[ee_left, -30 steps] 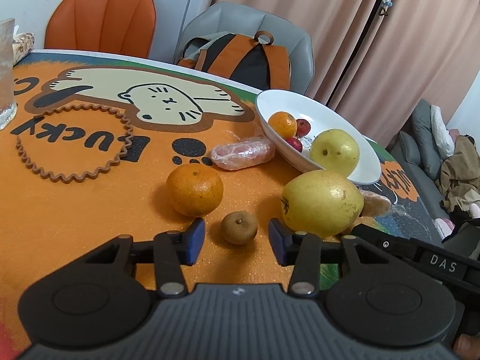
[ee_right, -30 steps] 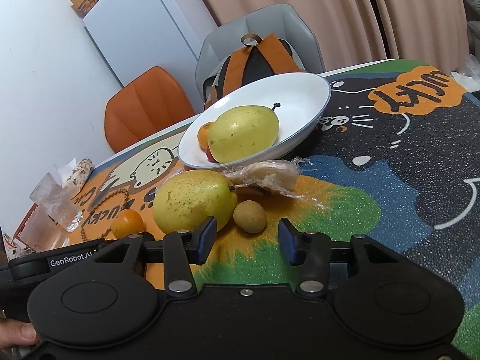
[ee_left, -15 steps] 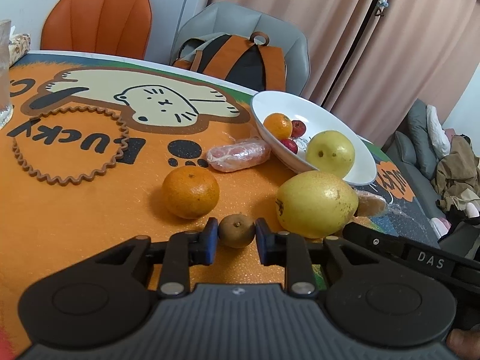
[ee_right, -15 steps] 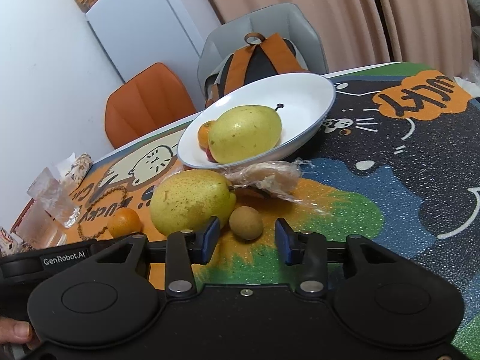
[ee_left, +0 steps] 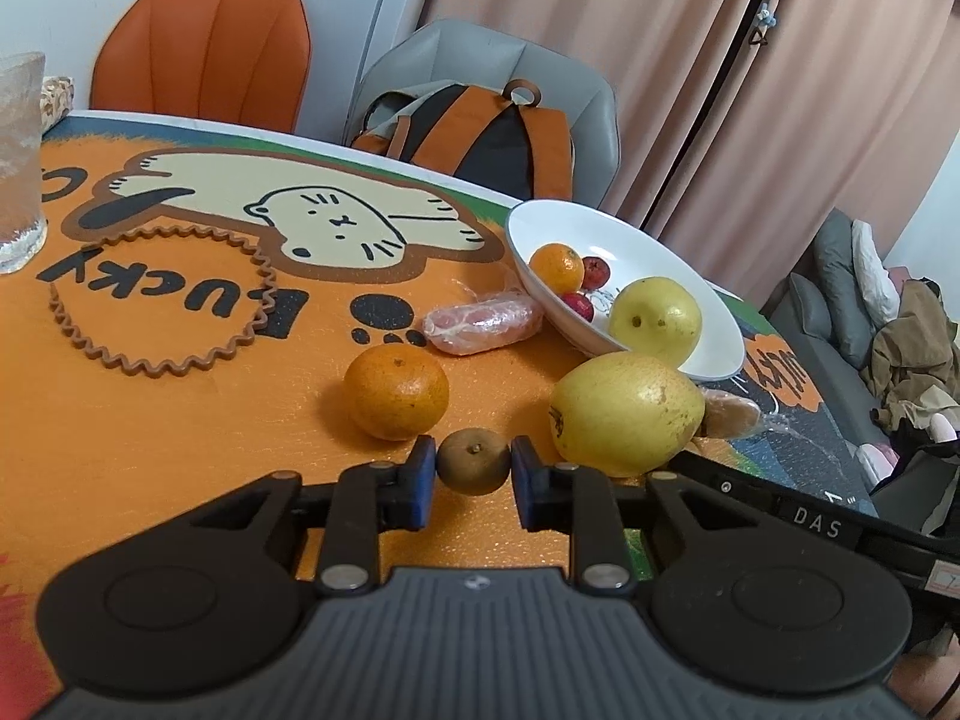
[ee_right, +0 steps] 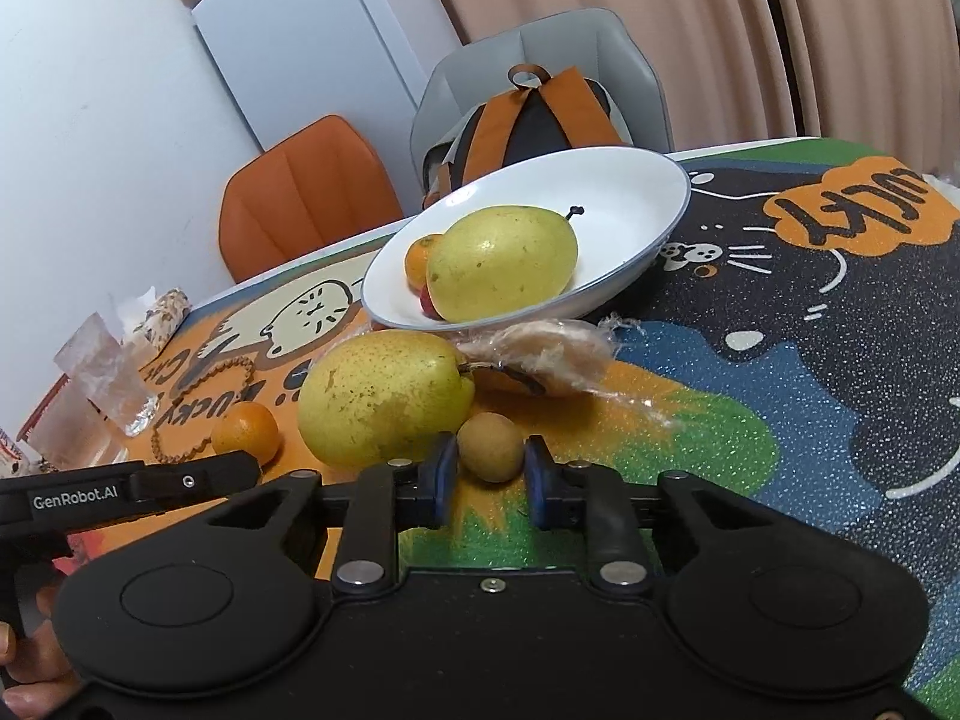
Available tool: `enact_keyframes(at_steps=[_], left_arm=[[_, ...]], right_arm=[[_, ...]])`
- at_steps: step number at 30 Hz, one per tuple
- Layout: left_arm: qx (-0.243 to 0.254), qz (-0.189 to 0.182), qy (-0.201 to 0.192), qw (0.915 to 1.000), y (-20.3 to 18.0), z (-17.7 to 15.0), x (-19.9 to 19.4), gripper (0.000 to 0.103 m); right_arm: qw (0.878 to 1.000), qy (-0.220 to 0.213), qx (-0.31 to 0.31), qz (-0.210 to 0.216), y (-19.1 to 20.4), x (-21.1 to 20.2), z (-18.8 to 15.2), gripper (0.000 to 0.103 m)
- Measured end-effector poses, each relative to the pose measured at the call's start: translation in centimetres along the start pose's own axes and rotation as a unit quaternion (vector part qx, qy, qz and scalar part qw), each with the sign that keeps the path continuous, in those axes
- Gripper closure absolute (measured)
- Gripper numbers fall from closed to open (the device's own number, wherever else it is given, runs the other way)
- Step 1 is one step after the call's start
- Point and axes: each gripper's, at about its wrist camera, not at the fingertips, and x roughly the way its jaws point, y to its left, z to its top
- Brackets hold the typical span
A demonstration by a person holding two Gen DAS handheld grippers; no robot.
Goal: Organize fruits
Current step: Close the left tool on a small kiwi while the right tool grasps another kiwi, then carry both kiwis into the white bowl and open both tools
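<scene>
My left gripper (ee_left: 473,474) is shut on a small brown fruit (ee_left: 474,461), low over the mat. My right gripper (ee_right: 491,467) is shut on another small brown fruit (ee_right: 491,447). A large yellow pear (ee_left: 627,414) lies on the mat between them; it also shows in the right wrist view (ee_right: 384,399). An orange (ee_left: 396,391) sits left of the pear. The white bowl (ee_left: 660,252) holds a pear (ee_left: 655,321), an orange (ee_left: 557,267) and small red fruits (ee_left: 595,271).
Two plastic-wrapped snacks (ee_left: 483,324) (ee_right: 540,351) lie by the bowl. A brown bead ring (ee_left: 162,294) and a glass (ee_left: 18,162) are at the left. Chairs and a backpack (ee_left: 480,138) stand behind the table.
Both grippers have closed from open onto their small brown fruits, the left first, the right within the last half second. Both have moved slightly forward.
</scene>
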Motion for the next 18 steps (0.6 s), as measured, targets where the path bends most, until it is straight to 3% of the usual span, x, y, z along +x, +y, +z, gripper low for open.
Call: enact_keyframes(at_steps=[18], left_arm=[[0.019,-0.013,-0.022,0.9995,-2.1,1.3,-1.8,0.078]], right_arm=[[0.999,-0.044,-0.003,0.015,0.5,-4.4,1.4,0.081]])
